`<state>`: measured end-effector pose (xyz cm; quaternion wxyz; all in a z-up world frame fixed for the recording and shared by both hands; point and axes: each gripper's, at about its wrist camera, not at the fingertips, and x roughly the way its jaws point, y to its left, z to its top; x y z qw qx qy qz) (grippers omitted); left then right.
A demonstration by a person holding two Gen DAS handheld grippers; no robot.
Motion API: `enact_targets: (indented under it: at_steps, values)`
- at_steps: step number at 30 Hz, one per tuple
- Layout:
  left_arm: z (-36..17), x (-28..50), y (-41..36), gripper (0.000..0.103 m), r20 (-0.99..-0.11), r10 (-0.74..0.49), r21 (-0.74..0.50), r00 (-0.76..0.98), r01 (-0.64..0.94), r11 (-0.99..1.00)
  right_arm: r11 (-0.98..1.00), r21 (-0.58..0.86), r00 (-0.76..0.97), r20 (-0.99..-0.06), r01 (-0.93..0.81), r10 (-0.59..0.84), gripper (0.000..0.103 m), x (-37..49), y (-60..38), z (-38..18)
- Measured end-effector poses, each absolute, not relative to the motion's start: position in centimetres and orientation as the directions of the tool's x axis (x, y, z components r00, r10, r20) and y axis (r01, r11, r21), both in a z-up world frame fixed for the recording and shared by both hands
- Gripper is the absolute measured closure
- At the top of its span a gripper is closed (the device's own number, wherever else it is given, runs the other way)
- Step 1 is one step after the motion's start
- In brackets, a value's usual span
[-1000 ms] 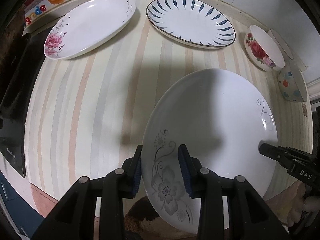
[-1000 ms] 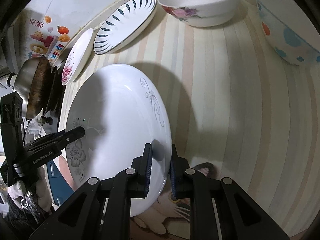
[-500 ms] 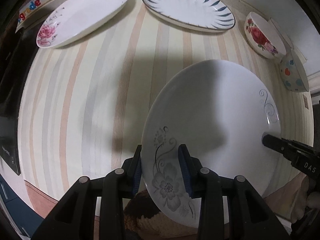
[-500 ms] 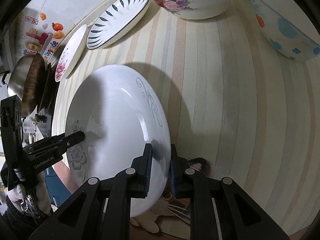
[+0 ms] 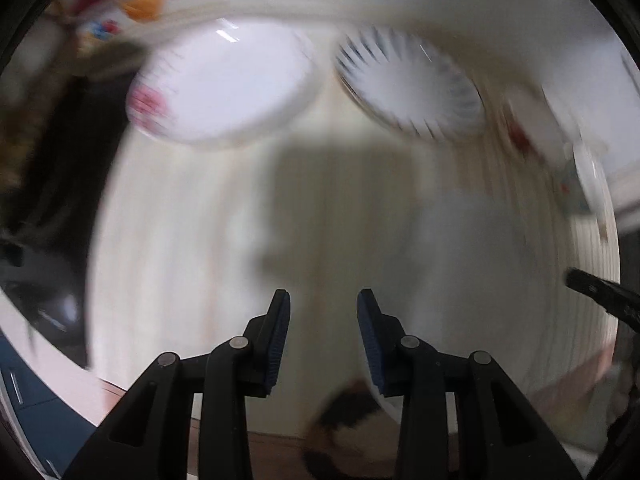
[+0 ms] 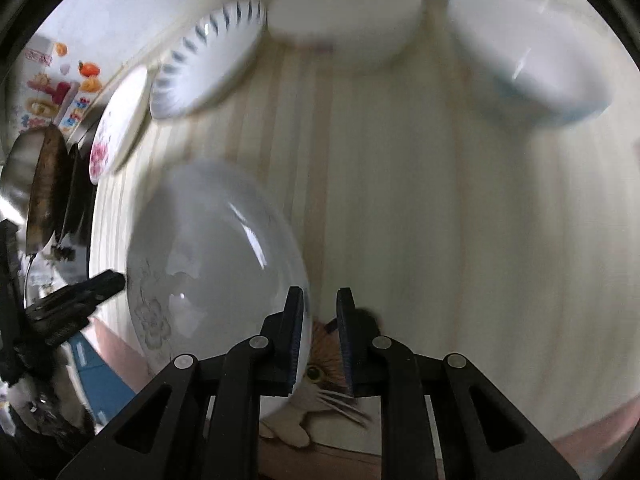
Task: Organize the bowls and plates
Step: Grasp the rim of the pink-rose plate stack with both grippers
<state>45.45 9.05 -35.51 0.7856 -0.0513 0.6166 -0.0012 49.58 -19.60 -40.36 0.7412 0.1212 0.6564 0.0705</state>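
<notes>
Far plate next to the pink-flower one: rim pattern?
Dark blue leaf-like dashes radiating round the rim of the white plate; clearest in the right wrist view.
</notes>
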Motion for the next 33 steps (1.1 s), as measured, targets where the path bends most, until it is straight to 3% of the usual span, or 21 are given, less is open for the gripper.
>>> enact_targets:
  at_steps: [2, 5, 10, 17, 24, 27, 33]
  values:
    - [-34.7, 47.0, 11.9, 0.062, -0.958, -0.06, -0.099, 0.281, -0.129, 0.987, 0.975, 0.22, 0.203, -0.955, -0.011, 0.218, 0.077, 51.2, -17.6, -37.6]
    - [-35.4, 50.2, 16.0, 0.062, -0.954, -0.043, -0.121, 0.298, -0.249, 0.961, 0.966, 0.235, 0.27, -0.928, -0.109, 0.256, 0.061, 55.4, -13.1, -35.3]
    - [-38.3, 54.8, 22.0, 0.062, -0.958, -0.045, -0.162, 0.282, -0.407, 0.899, 0.916, 0.309, 0.291, -0.879, -0.257, 0.378, 0.061, 65.4, -3.5, -35.5]
    - [-42.2, 57.9, 23.5, 0.062, -0.97, -0.062, -0.164, 0.234, -0.449, 0.878, 0.904, 0.256, 0.233, -0.909, -0.342, 0.346, 0.061, 75.5, 6.6, -39.9]
    - [-44.6, 59.9, 23.6, 0.065, -0.971, -0.058, -0.158, 0.231, -0.445, 0.881, 0.904, 0.228, 0.166, -0.938, -0.362, 0.303, 0.066, 79.5, 9.3, -44.5]
    - [-44.7, 60.2, 23.6, 0.068, -0.968, -0.045, -0.156, 0.248, -0.448, 0.88, 0.897, 0.255, 0.129, -0.939, -0.362, 0.319, 0.082, 80.1, 9.8, -45.9]
    - [-45.0, 59.6, 22.9, 0.071, -0.963, -0.031, -0.151, 0.268, -0.442, 0.884, 0.879, 0.313, 0.135, -0.914, -0.36, 0.381, 0.085, 80.1, 8.5, -45.8]
